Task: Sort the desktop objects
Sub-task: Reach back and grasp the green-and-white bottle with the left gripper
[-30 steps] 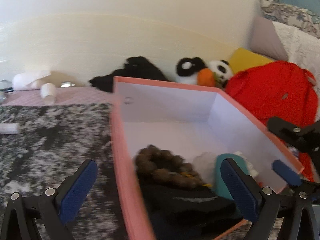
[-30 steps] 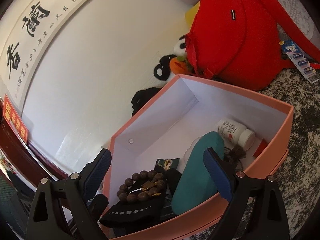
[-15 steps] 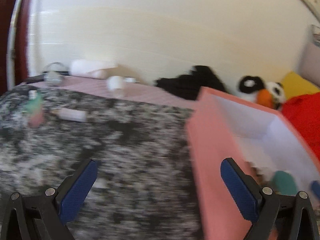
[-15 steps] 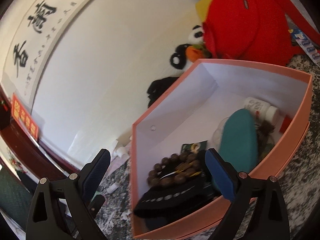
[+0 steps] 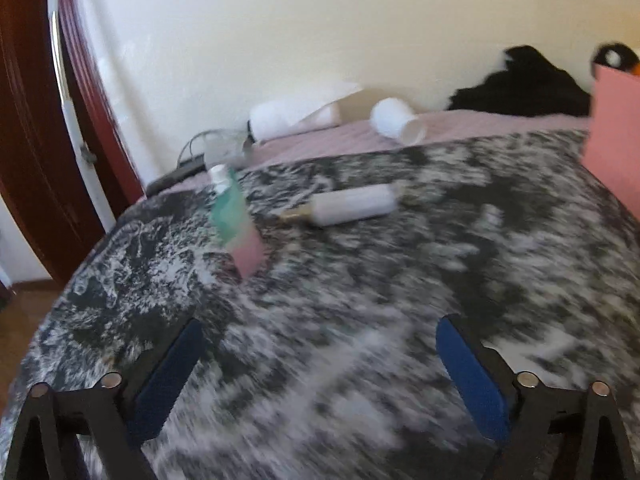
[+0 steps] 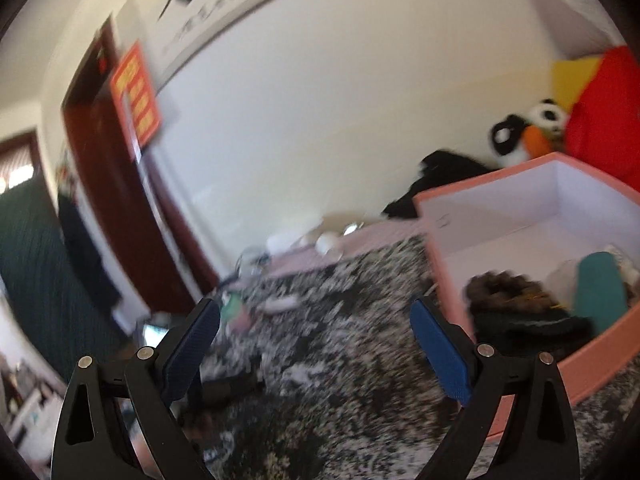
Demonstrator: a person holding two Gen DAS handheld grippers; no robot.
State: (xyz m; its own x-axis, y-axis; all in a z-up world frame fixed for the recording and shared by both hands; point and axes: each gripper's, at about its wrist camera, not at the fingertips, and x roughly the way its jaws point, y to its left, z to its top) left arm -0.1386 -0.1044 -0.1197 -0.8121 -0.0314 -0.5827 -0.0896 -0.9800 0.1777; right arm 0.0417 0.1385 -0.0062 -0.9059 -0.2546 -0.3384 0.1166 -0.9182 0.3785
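In the left wrist view a green-and-pink bottle (image 5: 236, 224) with a white cap stands on the black-and-white mottled surface (image 5: 400, 280), with a white tube (image 5: 352, 210) lying just right of it. My left gripper (image 5: 318, 372) is open and empty, well short of both. In the right wrist view the pink box (image 6: 532, 256) sits at right, holding a teal case (image 6: 600, 288), brown beads (image 6: 504, 288) and a black item. My right gripper (image 6: 316, 348) is open and empty, left of the box. The bottle also shows in the right wrist view (image 6: 236, 312).
A white cup (image 5: 398, 126) lies on its side and a white roll (image 5: 292, 118) rests on a pink cloth by the wall. Black cloth (image 5: 524, 88), a panda toy (image 6: 528, 136) and a red bag (image 6: 604, 116) lie behind the box. A dark red door frame (image 5: 36, 120) stands at left.
Both grippers have swung left, away from the box. The left view now faces the bottle and tube; the box has slid to the right edge. Both stay open.
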